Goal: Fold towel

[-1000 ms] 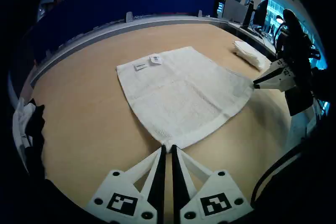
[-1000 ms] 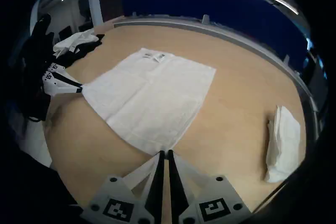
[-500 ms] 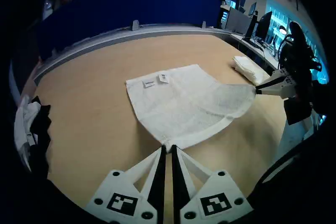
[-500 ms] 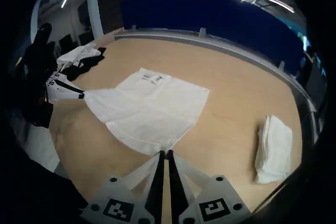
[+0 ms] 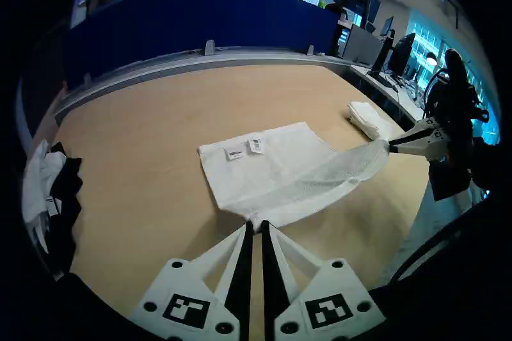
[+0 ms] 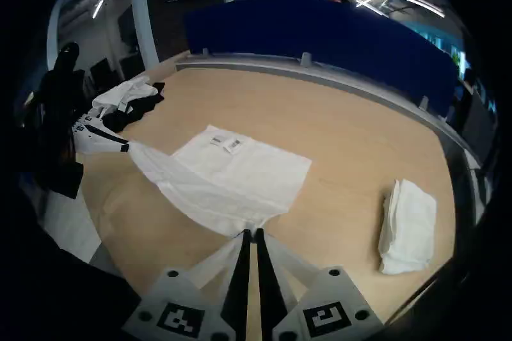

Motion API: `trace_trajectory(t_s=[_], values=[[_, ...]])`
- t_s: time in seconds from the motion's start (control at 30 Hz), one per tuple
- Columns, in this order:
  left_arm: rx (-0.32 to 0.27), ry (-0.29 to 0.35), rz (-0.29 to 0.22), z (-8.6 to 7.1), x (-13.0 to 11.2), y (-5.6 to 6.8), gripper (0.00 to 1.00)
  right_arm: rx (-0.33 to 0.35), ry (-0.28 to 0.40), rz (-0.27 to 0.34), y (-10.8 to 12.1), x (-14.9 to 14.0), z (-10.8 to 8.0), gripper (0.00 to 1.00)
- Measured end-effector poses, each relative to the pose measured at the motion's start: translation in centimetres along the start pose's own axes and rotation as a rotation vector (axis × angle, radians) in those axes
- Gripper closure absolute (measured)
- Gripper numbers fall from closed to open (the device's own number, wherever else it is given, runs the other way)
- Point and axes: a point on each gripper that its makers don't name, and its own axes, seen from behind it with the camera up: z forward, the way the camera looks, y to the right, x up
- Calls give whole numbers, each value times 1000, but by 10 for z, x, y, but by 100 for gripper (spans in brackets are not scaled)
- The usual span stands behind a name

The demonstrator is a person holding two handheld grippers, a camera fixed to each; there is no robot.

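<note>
The left gripper (image 5: 256,224) has its two fingers drawn together on one near corner of the white towel (image 5: 281,168), with the cloth bunched right at the tips. The right gripper (image 6: 249,233) is clamped the same way on the other near corner. In the left gripper view it sits off to the right, its fingers pinched on the towel's end.

Between the two grippers the near edge of the towel is raised off the wooden table (image 5: 141,149) and hangs in a shallow sag. The far half lies flat on the tabletop, with two small labels (image 5: 245,149) showing near its far edge (their print is too small to make out).

A stack of folded white towels (image 6: 408,226) lies on the table, well apart from the held towel — on the right gripper's side. A heap of black and white clothing (image 6: 128,98) lies at the table's edge on the left gripper's side. A blue partition (image 5: 192,21) runs along the far side of the table — people's heads show above it
</note>
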Motion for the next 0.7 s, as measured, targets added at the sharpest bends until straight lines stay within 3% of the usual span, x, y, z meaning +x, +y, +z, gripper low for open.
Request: trace_trajectory(t_s=[0.4, 0.7], values=[[13, 10, -32, 10, 18, -11, 90, -7, -4, -4, 14, 18, 19, 93], [25, 9, -33, 37, 42, -30, 91, -12, -12, -5, 37, 39, 51, 93]])
